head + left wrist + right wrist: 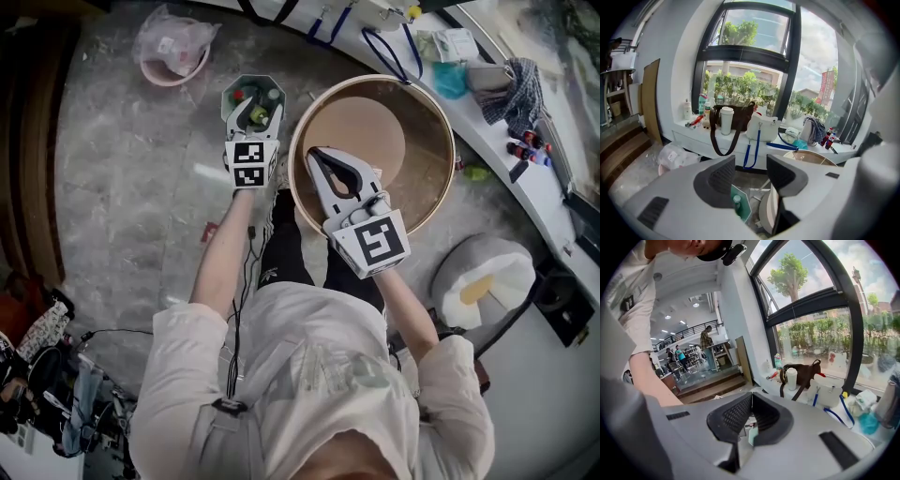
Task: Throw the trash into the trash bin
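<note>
Left gripper point(253, 111) hangs right over the trash bin point(272, 87), upper middle of the head view. Jaws apart, nothing btwn them. Thru the gap you can see a green-capped bottle point(737, 200) lying in the bin w/ some other red and green bits. Right gripper point(317, 155) is over the round wooden table point(427, 183), center frame, jaws together and empty.

Grey stone floor point(122, 234) — on it trash bin point(277, 97), pink basin point(173, 73), round table point(417, 173)
</note>
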### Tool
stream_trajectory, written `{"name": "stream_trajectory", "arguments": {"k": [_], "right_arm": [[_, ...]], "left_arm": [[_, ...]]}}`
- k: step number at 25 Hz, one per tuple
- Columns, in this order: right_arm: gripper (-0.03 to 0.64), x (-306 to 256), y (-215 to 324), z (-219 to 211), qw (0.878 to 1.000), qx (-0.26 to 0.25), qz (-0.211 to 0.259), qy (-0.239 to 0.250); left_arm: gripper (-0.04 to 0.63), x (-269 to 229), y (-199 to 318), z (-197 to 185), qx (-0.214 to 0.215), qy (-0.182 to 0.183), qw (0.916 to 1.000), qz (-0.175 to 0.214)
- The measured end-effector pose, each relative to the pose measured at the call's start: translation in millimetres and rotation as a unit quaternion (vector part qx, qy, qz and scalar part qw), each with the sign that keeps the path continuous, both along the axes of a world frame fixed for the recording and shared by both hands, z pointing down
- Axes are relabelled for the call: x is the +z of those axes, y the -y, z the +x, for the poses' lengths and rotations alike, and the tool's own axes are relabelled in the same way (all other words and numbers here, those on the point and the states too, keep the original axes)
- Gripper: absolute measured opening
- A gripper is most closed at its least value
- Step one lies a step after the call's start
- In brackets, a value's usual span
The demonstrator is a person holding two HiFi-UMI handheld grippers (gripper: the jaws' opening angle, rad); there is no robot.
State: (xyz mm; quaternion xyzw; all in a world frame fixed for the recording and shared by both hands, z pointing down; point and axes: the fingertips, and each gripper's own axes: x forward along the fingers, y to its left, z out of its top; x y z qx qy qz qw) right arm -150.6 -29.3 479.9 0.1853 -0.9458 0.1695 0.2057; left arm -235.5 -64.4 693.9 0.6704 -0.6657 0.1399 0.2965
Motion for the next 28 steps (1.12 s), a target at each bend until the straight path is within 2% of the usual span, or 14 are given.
{"name": "stream_trajectory", "arguments": {"k": [3,5,7,13,16,19,21,26,28], "right_arm": [[0.014,-15,-3,1,1.0,0.001,0.012,0.015],[0.014,-27,-4,4,1.0,0.002,0.024,0.02],[0.014,-41,-1,11,0.999,0.012,0.04,0.025],[0.014,-87,11,52,0.99,0.093,0.086,0.057],[0.014,-110,12,90,0.984,0.129,0.104,0.059],[0.014,-131,17,132,0.974,0.182,0.114,0.07],[0.014,-148,18,164,0.965,0.215,0.127,0.08],[0.014,-181,16,243,0.94,0.289,0.155,0.093],[0.014,-193,14,271,0.93,0.314,0.158,0.105]], "left_arm": [[0.187,-23,-1,11,-0.001,-0.011,0.9999,0.013],[0.082,-40,-2,22,0.008,-0.025,0.9994,0.022],[0.017,-65,-1,35,0.019,-0.03,0.9986,0.04],[0.012,-163,5,75,0.058,0.019,0.9919,0.112],[0.011,-226,9,117,0.079,0.003,0.9851,0.153],[0.012,-296,19,152,0.091,-0.011,0.9751,0.202],[0.011,-341,27,179,0.111,-0.012,0.9649,0.238],[0.012,-434,24,253,0.173,-0.057,0.9337,0.308],[0.012,-460,18,279,0.198,-0.058,0.9212,0.33]]}}
